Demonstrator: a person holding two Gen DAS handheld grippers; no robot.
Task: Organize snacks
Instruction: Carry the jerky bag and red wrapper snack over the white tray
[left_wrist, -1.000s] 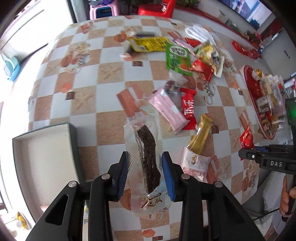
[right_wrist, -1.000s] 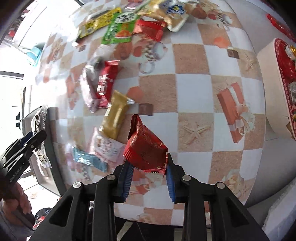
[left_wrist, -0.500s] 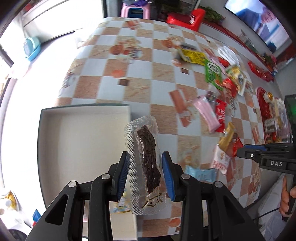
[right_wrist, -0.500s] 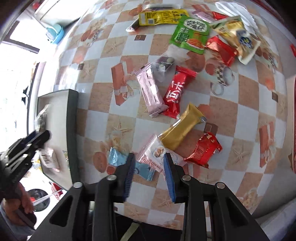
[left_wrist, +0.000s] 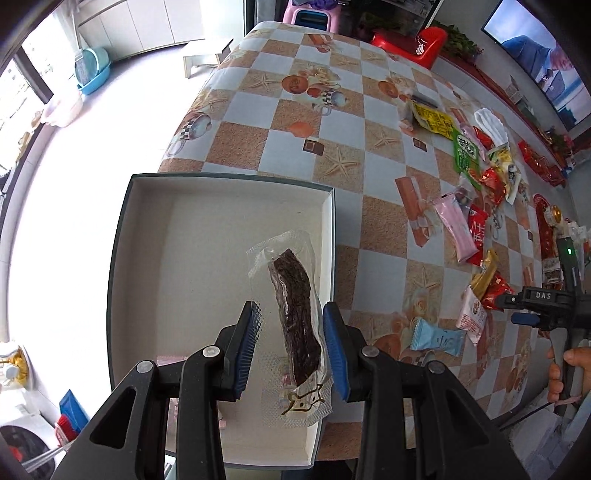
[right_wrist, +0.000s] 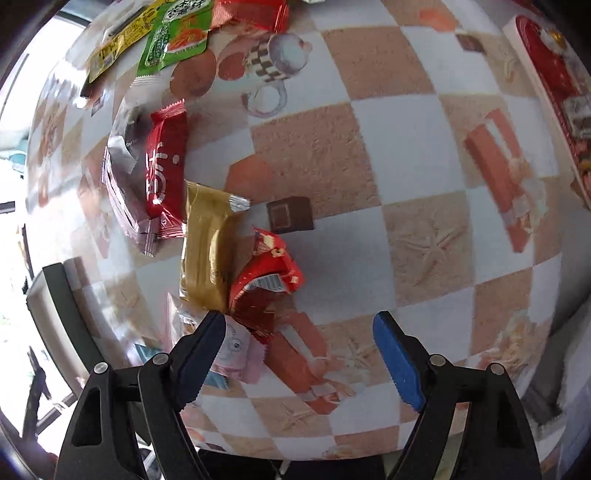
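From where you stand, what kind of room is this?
Probably a home living or dining room: a table under a checkered patterned cloth strewn with snack packets, a television on the far wall, and small plastic stools on the floor.

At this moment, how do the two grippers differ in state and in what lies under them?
The left gripper has its fingers spread narrowly, with a clear jerky packet between them; the right gripper is spread wide with nothing between its fingers. The left is over the white box; the right is over the checkered tablecloth, near a red snack packet. Both have blue-padded fingers.
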